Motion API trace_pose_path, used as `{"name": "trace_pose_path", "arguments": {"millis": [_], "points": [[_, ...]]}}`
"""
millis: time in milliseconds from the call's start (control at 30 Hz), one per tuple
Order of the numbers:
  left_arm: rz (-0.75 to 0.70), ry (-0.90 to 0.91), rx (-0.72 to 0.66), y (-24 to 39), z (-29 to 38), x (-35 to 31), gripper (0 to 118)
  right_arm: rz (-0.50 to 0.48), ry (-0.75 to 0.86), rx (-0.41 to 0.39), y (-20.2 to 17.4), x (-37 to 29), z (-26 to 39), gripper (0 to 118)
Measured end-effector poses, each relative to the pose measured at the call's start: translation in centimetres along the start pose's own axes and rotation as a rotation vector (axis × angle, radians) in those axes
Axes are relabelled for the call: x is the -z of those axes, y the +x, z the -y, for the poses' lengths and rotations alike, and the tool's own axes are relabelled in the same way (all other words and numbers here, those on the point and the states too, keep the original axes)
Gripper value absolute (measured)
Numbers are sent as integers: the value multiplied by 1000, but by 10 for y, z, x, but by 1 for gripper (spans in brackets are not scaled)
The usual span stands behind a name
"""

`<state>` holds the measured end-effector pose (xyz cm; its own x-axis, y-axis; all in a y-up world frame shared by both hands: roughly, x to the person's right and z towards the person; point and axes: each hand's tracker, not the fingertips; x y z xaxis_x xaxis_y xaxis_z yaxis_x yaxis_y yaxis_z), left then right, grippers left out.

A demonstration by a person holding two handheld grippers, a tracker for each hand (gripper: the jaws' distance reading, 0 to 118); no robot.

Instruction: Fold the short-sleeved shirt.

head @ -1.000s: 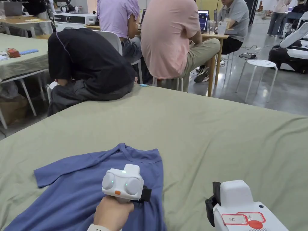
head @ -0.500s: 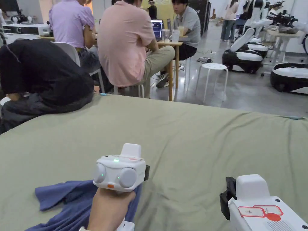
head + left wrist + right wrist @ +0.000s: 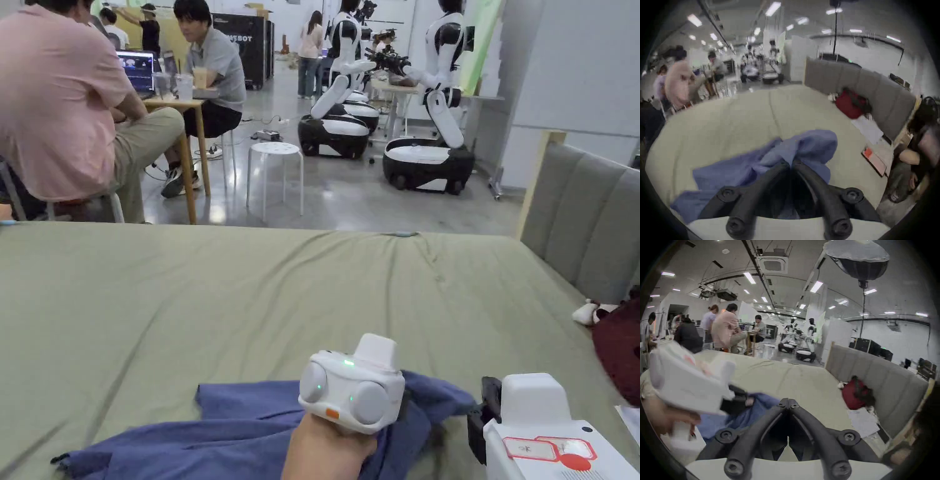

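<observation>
The blue short-sleeved shirt (image 3: 237, 425) lies bunched and creased on the green bed sheet (image 3: 250, 300) near its front edge. My left gripper (image 3: 790, 162) is shut on a raised fold of the shirt (image 3: 810, 146), and loose cloth trails down to the left of it. In the head view a hand holds the left gripper's white body (image 3: 350, 390) over the shirt. My right gripper (image 3: 788, 401) is shut with nothing between its jaws. It hovers just right of the shirt (image 3: 763, 400), beside the left gripper's blurred white body (image 3: 688, 382).
A grey padded headboard (image 3: 581, 219) bounds the bed on the right. A dark red item (image 3: 619, 356) and white papers (image 3: 867, 128) lie against it. Beyond the far edge, people sit at a table (image 3: 181, 103), near a white stool (image 3: 275, 150) and parked robots (image 3: 431, 94).
One second ago the shirt lay spread flat under the left gripper; now it is bunched in that gripper's jaws and dragged across the sheet. The head camera has swung right.
</observation>
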<state>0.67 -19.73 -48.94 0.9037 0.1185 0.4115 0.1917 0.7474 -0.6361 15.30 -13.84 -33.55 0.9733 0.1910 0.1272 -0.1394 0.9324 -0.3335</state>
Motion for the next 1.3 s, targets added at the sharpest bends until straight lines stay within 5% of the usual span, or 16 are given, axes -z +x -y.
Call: {"name": "trace_pose_path", "arguments": {"millis": [100, 133, 233, 267, 400, 500, 600, 667, 700, 767, 900, 1100, 1200, 1233, 1300], "points": [[-19, -50, 48, 15, 25, 31, 0, 3, -22, 10, 19, 9, 7, 0], [-57, -28, 81, 18, 29, 32, 12, 8, -24, 12, 21, 11, 8, 0], [-95, 15, 130, 18, 29, 16, 96, -4, -27, 42, 27, 20, 7, 0], [-108, 41, 143, 14, 29, 4, 100, -16, -28, 45, 24, 20, 8, 0], [-193, 203, 87, -19, 32, -74, 95, -87, -21, 33, -1, 25, 5, 0], [-312, 337, -9, -52, 61, -139, 78, -158, -1, 71, -27, 33, 6, 0], [-475, 415, -77, -83, 104, -189, 48, -201, 3, 60, -63, 33, 11, 0], [-556, 474, -107, -101, 130, -214, 10, -234, 1, 55, -85, 26, 13, 0], [-576, 457, -81, -110, 140, -224, 0, -257, -1, 55, -94, 25, 14, 0], [-636, 437, -97, -127, 150, -239, 0, -287, 0, 35, -110, 23, 15, 0], [-502, 346, -332, -209, 134, -259, 0, -314, -16, 1, -126, 11, 19, 0], [-404, -93, -533, -339, 88, -204, 0, -294, -37, -6, -124, 5, 24, 0], [-314, -198, -678, -355, 85, -174, 0, -280, -45, -9, -122, 6, 24, 0], [-317, -199, -723, -359, 87, -165, 5, -276, -46, -11, -121, 6, 24, 0], [-314, -238, -804, -361, 90, -147, 55, -266, -52, -16, -118, 6, 26, 0]]}}
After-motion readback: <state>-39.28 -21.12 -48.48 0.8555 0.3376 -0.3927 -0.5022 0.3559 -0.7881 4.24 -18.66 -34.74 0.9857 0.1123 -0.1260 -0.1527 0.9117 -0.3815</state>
